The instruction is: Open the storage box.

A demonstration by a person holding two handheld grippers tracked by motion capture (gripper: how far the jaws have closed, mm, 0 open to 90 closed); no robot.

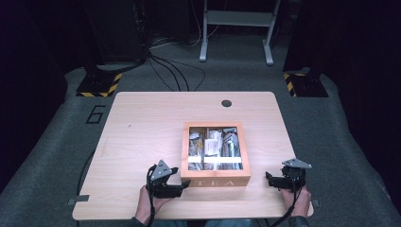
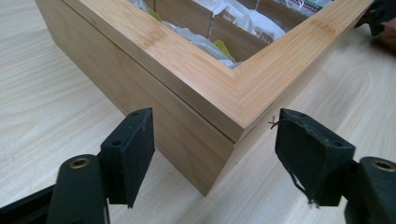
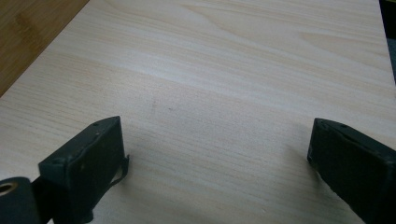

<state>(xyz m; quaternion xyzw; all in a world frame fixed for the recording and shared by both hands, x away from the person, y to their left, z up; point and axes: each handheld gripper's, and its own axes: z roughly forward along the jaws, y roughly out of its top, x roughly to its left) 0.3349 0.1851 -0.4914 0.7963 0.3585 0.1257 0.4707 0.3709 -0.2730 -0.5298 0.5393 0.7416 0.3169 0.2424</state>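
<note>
A wooden tea box [image 1: 215,180] with "TEA" on its front and a windowed lid stands near the table's front edge, with tea bags [image 1: 215,144] showing through the glass. My left gripper [image 1: 182,182] is at the box's front left corner. In the left gripper view that corner of the box [image 2: 187,84] lies between the jaws of the left gripper [image 2: 215,149], and both pads stand clear of the wood. My right gripper [image 1: 268,179] rests to the right of the box, open over bare table. In the right gripper view the right gripper [image 3: 217,158] has nothing between its fingers, and the box side [image 3: 23,32] is at the upper left.
The light wooden table [image 1: 142,123] has a round cable hole [image 1: 226,103] near its far edge. Beyond it, cables [image 1: 170,71] run over grey carpet, with a metal stand [image 1: 236,28] and hazard-striped bases [image 1: 99,85] further back. A person's hands hold both grippers at the front edge.
</note>
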